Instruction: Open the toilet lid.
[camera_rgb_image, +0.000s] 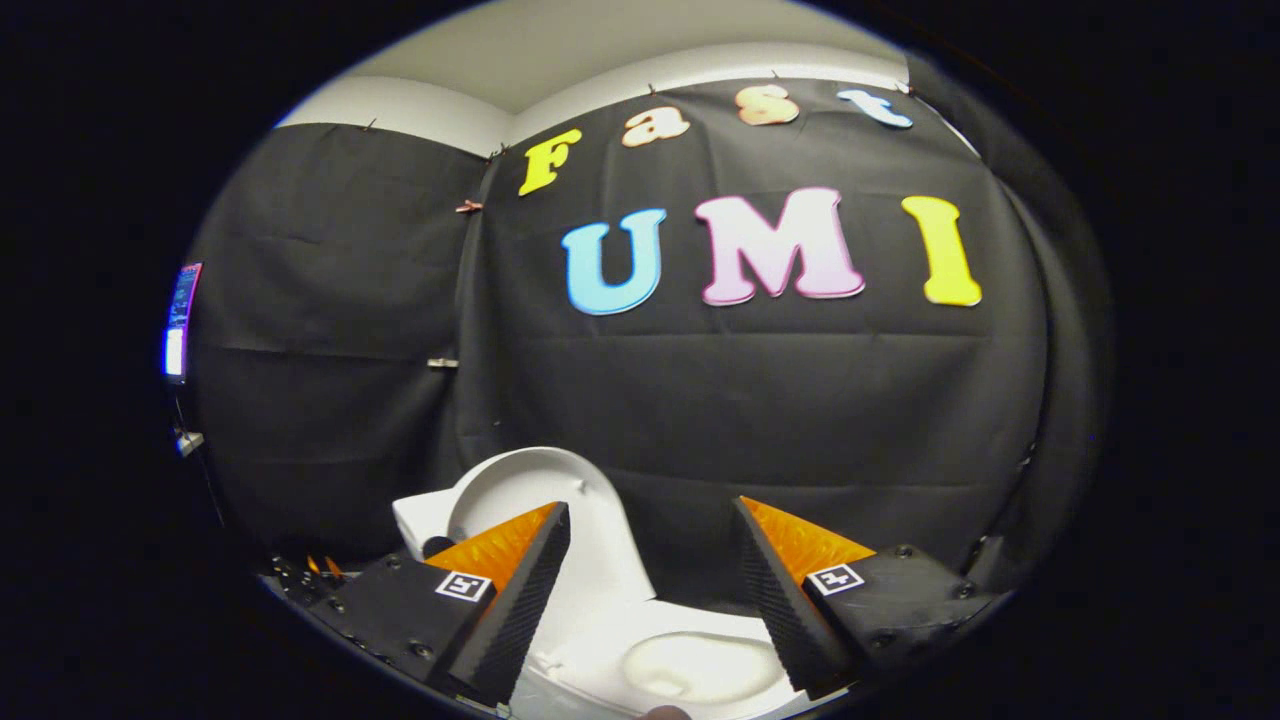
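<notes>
A white toilet sits low ahead of my gripper (650, 590). Its lid (545, 485) stands raised, tilted back toward the black cloth wall, just beyond and partly behind the left finger (520, 590). The bowl (690, 665) lies uncovered between and below the two fingers. My gripper is open, with a wide gap between the fingers and nothing held. The right finger (775, 590) stands apart from the toilet, over the bowl's right side.
Black cloth walls close in behind and to the left of the toilet. A lit screen (180, 320) hangs on the left wall. Small cables and parts (305, 570) lie on the floor left of the toilet.
</notes>
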